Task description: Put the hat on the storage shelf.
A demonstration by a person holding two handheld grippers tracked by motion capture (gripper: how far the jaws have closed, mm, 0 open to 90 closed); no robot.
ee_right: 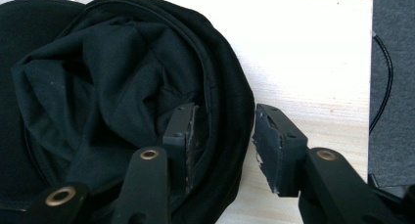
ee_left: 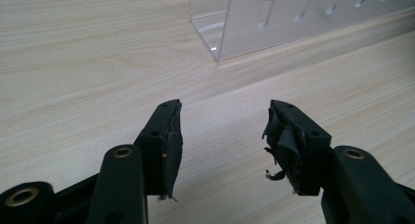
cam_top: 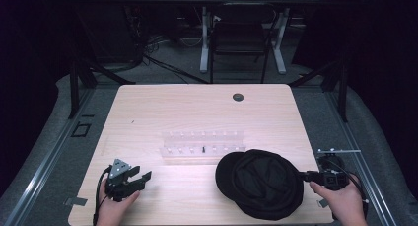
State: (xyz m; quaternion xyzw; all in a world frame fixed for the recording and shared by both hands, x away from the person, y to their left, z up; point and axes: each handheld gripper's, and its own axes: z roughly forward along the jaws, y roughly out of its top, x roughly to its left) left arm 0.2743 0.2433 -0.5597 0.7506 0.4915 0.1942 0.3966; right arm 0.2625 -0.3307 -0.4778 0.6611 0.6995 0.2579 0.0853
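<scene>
Black hat at the near right corner of the tabletop, about to be gripped by its rim.

The tabletop (cam_top: 148, 112) carries the black hat (cam_top: 260, 184), lying opening-up near its near right corner, and a clear acrylic rack (cam_top: 203, 146) near its middle, just behind the hat. The right claw (ee_right: 222, 136) is spread, one jaw inside the hat, one outside; judged so, the grasp is begun, the pinch and lift remain. The left claw (ee_left: 222, 136) is spread and empty near the near left corner. The right gripper view reveals the straddled rim; the high view gives the layout.
</scene>
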